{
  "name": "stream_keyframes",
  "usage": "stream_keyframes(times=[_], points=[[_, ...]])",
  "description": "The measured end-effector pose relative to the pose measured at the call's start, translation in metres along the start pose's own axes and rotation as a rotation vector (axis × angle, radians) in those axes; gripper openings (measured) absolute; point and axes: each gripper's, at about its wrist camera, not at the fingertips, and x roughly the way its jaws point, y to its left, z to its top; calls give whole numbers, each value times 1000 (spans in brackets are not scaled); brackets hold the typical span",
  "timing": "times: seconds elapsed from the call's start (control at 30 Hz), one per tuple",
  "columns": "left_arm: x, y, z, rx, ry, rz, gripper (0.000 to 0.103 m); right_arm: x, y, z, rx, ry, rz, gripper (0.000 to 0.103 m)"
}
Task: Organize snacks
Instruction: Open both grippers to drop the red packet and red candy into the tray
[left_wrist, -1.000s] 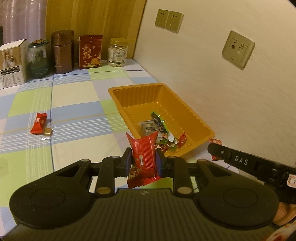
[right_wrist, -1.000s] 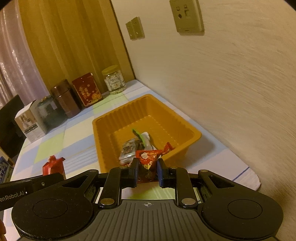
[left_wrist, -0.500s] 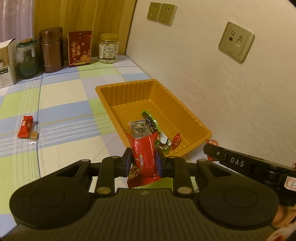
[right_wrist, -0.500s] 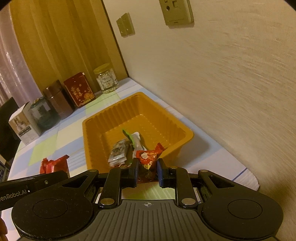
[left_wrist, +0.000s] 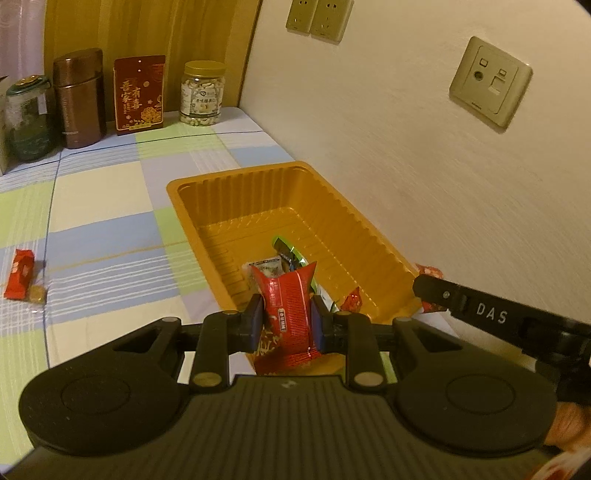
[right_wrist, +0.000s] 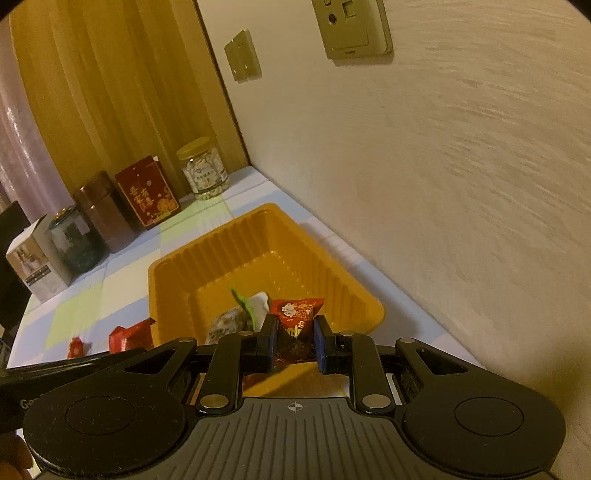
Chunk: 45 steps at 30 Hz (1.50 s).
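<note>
wall: cream textured plaster wall (left_wrist: 424, 155), beige socket plates (left_wrist: 489, 85) | corner: amber wood-grain panel (left_wrist: 155, 33) | table: pastel checked tablecloth (left_wrist: 110, 206) | light: dim, warm

A lived-in home room is shown, seen in warm, dim light. A table is covered by a checked tablecloth (left_wrist: 110, 199) in pale green, blue and cream, and is pushed into a corner against a textured cream wall (left_wrist: 424, 177). Beige wall sockets (left_wrist: 319, 16) and a data outlet plate (left_wrist: 489, 81) are mounted on that wall. A wood-panelled wall (right_wrist: 110, 92) and a sheer curtain (right_wrist: 14, 147) are seen behind. Household goods are lined along the back: a jar of nuts (left_wrist: 202, 94), a red gift tin (left_wrist: 138, 96) and a brown canister (left_wrist: 78, 98).
</note>
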Motion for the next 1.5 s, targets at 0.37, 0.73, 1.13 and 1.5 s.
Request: stream_keyframes(times=[0.37, 0.73, 1.13, 1.5], points=[[30, 3, 8, 3, 53, -7, 26, 16, -3, 8, 1, 8, -7, 21], [7, 31, 4, -77, -12, 43, 44, 21, -1, 4, 8, 26, 9, 21], [-16, 43, -5, -107, -56, 78, 45, 30, 18, 10, -13, 38, 86, 21], [-34, 53, -17, -106, -73, 135, 58, 25, 2, 15, 87, 30, 130, 70]])
